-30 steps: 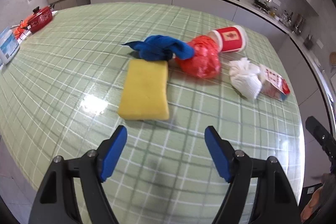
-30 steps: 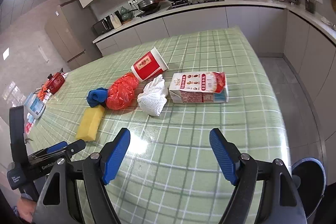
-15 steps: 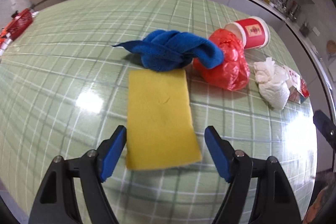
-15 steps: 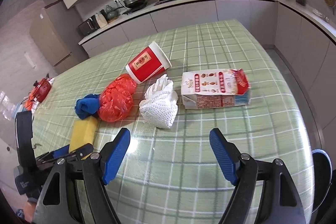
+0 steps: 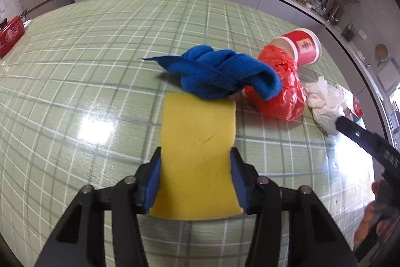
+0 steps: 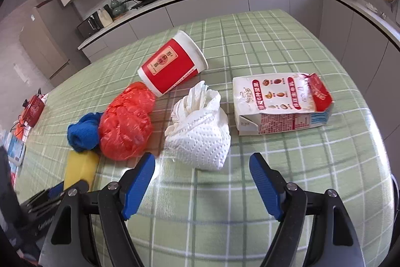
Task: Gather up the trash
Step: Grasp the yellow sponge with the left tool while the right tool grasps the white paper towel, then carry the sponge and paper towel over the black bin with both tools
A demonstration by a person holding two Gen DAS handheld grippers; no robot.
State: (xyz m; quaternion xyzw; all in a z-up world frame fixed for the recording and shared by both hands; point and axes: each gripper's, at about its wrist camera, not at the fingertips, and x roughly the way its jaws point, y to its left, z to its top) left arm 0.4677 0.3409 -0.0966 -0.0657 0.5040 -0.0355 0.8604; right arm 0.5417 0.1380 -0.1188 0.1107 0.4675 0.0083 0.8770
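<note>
Your left gripper (image 5: 195, 175) has its fingers pressed against both sides of the yellow sponge (image 5: 197, 154) on the tabletop (image 5: 87, 46), while only your right view shows the right gripper (image 6: 202, 188) spread wide before the paper wad (image 6: 200, 137) and carton (image 6: 280, 104).

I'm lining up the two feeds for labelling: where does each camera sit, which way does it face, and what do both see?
Left wrist: rides the left gripper, looking low along its blue fingers, closed against the yellow sponge, toward the blue cloth; the right gripper's dark body shows at the right edge.
Right wrist: rides the right gripper, higher, fingers open before the paper towel wad and milk carton; the left gripper shows lower left.
Shared: sponge, cloth, red bag, red cup, paper towel wad, green checked table.
</note>
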